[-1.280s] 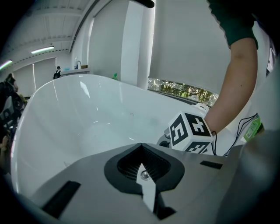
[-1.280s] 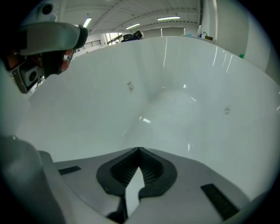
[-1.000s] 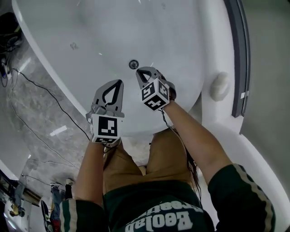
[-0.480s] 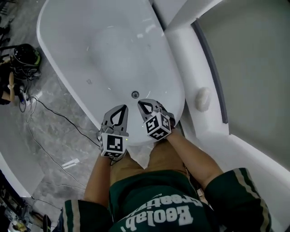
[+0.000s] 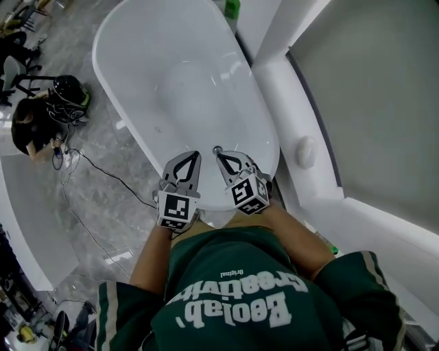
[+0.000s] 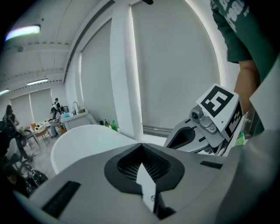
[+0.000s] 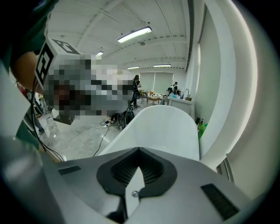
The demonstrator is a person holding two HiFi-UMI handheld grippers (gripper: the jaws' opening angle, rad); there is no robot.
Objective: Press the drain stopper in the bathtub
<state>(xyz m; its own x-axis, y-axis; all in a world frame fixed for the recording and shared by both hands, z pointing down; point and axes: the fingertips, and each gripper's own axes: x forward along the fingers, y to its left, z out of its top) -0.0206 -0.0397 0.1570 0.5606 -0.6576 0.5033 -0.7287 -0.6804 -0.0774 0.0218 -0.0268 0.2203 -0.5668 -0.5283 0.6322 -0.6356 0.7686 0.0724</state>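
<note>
The white oval bathtub (image 5: 130, 82) runs from the upper left to the middle of the head view. Its drain stopper does not show in any view. Both grippers hang side by side over the tub's near end. My left gripper (image 5: 194, 156) is shut and holds nothing. My right gripper (image 5: 218, 151) is shut and empty too. In the left gripper view the shut left gripper (image 6: 141, 145) points level over the tub rim (image 6: 83, 133), with the right gripper's marker cube (image 6: 217, 107) beside it. The right gripper view shows the shut right gripper (image 7: 139, 149) above the tub (image 7: 164, 127).
A white ledge with a round knob (image 5: 305, 152) runs along the tub's right side. A green bottle (image 5: 232, 7) stands beyond the tub's far end. Cables (image 5: 103, 175) cross the grey marble floor, and a person (image 5: 27, 127) sits at the left beside black gear (image 5: 67, 89).
Both grippers have come up and back from the tub floor near the drain to its near end. They stayed shut. The head view has pulled back and shows the whole tub.
</note>
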